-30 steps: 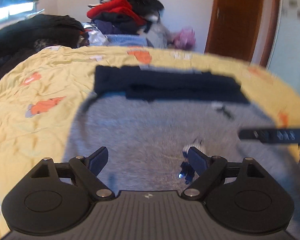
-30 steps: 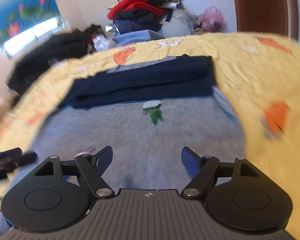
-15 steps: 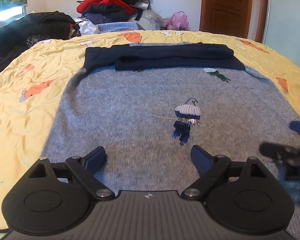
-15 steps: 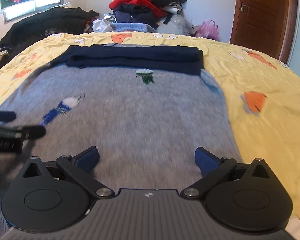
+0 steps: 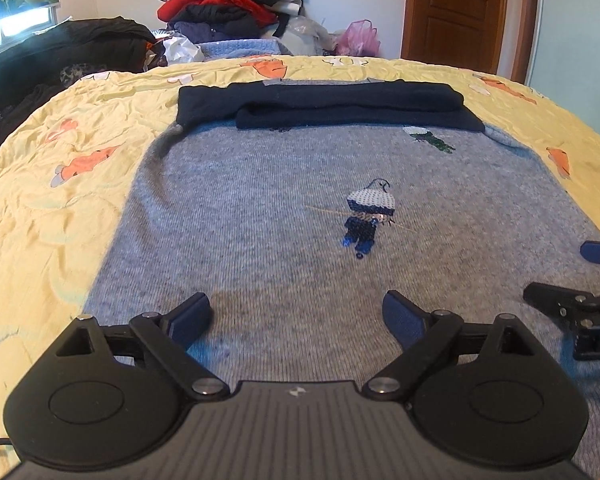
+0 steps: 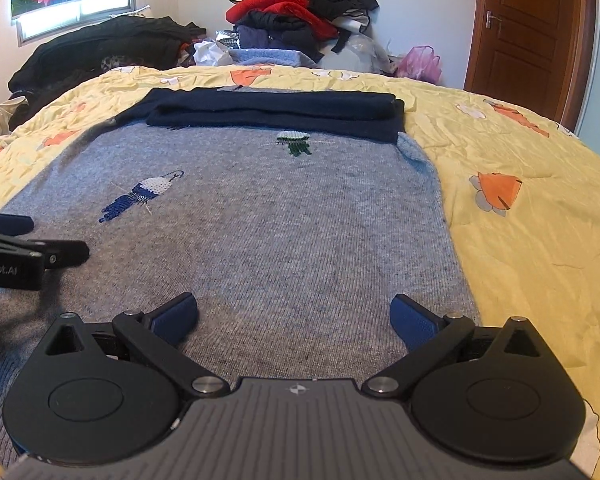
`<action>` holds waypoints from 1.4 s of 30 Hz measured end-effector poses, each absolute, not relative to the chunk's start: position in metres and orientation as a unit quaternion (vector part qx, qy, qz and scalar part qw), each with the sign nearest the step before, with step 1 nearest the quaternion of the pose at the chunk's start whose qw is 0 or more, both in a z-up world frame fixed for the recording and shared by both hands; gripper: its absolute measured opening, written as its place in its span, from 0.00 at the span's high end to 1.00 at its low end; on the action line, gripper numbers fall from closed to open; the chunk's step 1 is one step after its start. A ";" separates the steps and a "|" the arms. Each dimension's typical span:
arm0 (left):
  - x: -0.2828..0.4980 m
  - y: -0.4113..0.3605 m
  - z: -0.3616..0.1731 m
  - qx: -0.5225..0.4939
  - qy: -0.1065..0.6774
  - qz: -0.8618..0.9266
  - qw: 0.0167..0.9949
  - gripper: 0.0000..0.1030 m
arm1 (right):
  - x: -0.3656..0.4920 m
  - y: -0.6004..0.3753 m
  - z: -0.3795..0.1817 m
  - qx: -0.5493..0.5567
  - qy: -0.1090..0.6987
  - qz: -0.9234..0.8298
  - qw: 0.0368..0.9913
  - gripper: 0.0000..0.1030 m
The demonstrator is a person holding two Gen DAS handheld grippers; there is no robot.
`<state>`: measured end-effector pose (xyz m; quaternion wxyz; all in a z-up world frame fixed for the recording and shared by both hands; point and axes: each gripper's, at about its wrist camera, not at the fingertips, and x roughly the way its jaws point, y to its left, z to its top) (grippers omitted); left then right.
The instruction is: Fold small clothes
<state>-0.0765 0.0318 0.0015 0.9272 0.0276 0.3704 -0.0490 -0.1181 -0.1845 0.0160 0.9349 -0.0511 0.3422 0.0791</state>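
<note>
A grey knit sweater (image 5: pixel 260 216) with small embroidered figures lies flat on the yellow bedspread; it also shows in the right wrist view (image 6: pixel 284 216). Its navy sleeves (image 5: pixel 332 106) are folded across the far end, also seen in the right wrist view (image 6: pixel 276 114). My left gripper (image 5: pixel 298 316) is open and empty, low over the near part of the sweater. My right gripper (image 6: pixel 294 316) is open and empty over the sweater's near right part. Each gripper shows at the edge of the other's view.
The yellow bedspread (image 5: pixel 60 184) with orange prints spreads around the sweater. A pile of clothes (image 5: pixel 236 8) stands beyond the far edge, dark garments (image 5: pixel 60 52) at the far left. A wooden door (image 5: pixel 456 12) is at the back right.
Both grippers have pulled back toward the near end of the sweater and settled; the views are now steady. Jaws stay open.
</note>
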 end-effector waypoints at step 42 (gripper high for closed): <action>-0.156 0.203 -0.015 -0.425 0.477 -0.166 0.751 0.51 | -0.176 -0.346 0.032 0.354 0.514 0.198 0.756 0.33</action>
